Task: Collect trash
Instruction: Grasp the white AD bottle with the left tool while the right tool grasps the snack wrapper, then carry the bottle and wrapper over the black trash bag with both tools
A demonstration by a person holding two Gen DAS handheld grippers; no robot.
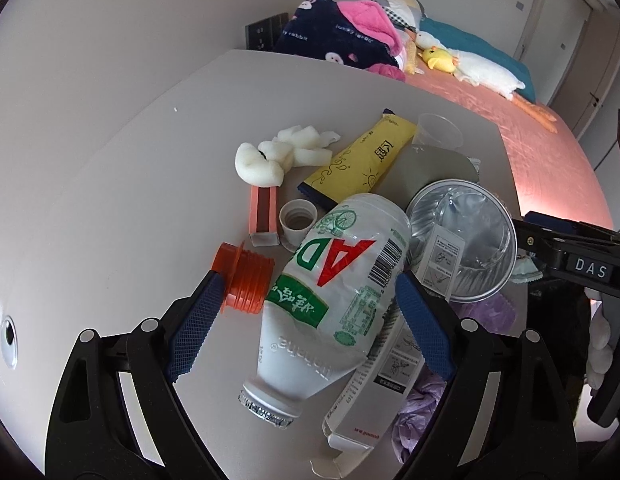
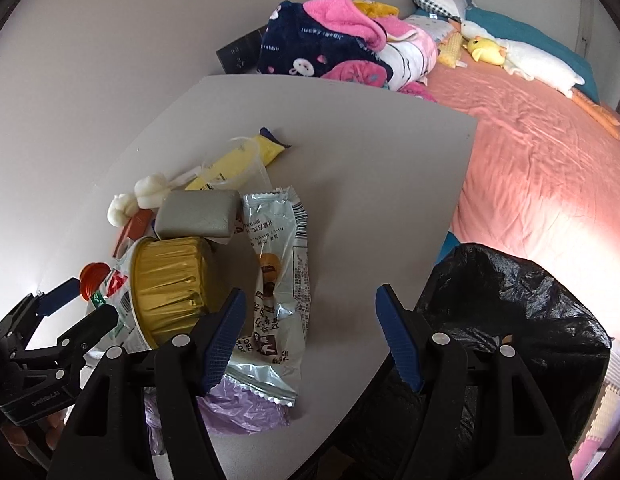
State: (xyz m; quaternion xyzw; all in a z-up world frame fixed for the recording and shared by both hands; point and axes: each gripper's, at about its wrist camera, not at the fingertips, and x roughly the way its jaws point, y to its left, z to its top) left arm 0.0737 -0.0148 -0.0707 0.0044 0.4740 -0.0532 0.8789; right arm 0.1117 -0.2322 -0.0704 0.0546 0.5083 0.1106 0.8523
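Trash lies piled on a grey table (image 1: 110, 200). My left gripper (image 1: 310, 300) is open, its jaws on either side of a crushed white AD bottle (image 1: 334, 280) lying on its side. An orange cap (image 1: 246, 280) sits by the left finger. A foil cup (image 1: 466, 236), a yellow wrapper (image 1: 362, 160) and white foam pieces (image 1: 278, 156) lie beyond. My right gripper (image 2: 310, 336) is open and empty above the table, beside a silver snack wrapper (image 2: 278, 280) and the gold foil cup (image 2: 170, 284). A black trash bag (image 2: 510, 320) stands open at the table's right edge.
A white bottle cap (image 1: 298, 220), a pink box (image 1: 262, 212), a clear plastic cup (image 1: 438, 130) and a purple plastic bag (image 2: 238, 408) also lie on the table. A grey block (image 2: 198, 214) rests behind the foil cup. A pink bed (image 2: 530, 152) with blankets and plush toys lies beyond.
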